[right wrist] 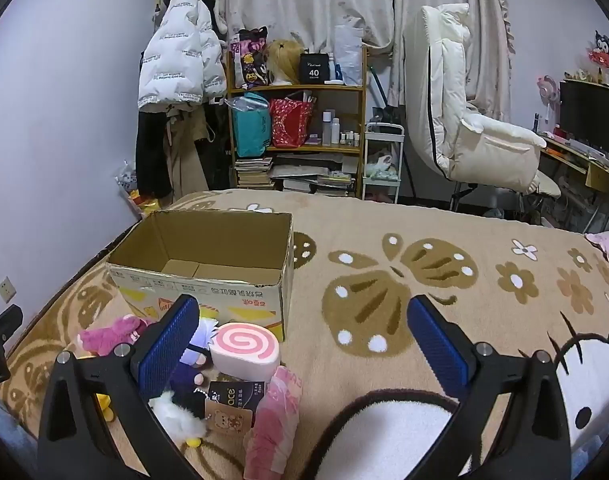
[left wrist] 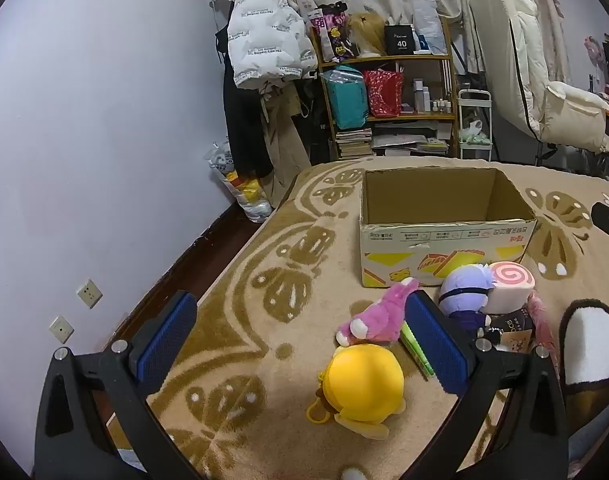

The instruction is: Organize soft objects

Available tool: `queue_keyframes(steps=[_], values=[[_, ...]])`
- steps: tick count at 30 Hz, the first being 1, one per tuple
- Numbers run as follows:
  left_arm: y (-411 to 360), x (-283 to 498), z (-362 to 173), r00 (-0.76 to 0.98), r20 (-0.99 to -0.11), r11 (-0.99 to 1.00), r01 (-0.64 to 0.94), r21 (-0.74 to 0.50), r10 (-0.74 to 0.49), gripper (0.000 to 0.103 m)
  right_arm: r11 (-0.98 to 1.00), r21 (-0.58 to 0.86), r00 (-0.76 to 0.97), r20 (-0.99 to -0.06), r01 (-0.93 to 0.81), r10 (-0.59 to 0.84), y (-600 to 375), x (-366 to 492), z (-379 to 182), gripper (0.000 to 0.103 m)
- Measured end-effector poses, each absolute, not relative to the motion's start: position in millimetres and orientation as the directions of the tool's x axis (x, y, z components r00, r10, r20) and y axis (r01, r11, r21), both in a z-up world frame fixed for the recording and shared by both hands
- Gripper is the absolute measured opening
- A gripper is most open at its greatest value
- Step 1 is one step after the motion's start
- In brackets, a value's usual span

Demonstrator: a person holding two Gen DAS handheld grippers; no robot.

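An open, empty cardboard box (left wrist: 444, 240) stands on the patterned blanket; it also shows in the right wrist view (right wrist: 208, 276). In front of it lie soft toys: a yellow plush (left wrist: 364, 384), a pink plush (left wrist: 378, 316), a purple doll (left wrist: 466, 294) and a pink swirl roll cushion (left wrist: 510, 286). The right wrist view shows the roll cushion (right wrist: 246, 350), the pink plush (right wrist: 112, 334), a pink wrapped packet (right wrist: 276, 420) and a white fluffy toy (right wrist: 176, 416). My left gripper (left wrist: 300, 344) is open above the yellow plush. My right gripper (right wrist: 302, 344) is open and empty, right of the toys.
The blanket (right wrist: 424, 280) covers a bed. A wall (left wrist: 84, 120) runs along its left side. Behind are a shelf (right wrist: 300, 128), hung coats (right wrist: 180, 80) and a white chair (right wrist: 464, 120). A slipper-like plush (left wrist: 592, 344) lies at the right.
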State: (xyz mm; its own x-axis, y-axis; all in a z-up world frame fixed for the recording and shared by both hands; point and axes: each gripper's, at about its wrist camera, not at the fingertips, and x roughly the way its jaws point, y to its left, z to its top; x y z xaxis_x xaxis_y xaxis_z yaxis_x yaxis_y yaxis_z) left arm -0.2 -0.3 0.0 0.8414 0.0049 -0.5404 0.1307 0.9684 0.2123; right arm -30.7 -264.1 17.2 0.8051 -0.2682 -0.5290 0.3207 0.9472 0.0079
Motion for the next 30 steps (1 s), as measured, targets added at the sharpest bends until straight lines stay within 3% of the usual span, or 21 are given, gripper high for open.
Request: queue_keyframes(steps=[30], values=[[0.9,2.6,-3.5,0.838,-0.546,0.969,0.135,0.207,0.000,0.103,0.946,-0.011,0.806,-0.521,0.323,-0.281,-262.2,-32.5,19.8,0.103]])
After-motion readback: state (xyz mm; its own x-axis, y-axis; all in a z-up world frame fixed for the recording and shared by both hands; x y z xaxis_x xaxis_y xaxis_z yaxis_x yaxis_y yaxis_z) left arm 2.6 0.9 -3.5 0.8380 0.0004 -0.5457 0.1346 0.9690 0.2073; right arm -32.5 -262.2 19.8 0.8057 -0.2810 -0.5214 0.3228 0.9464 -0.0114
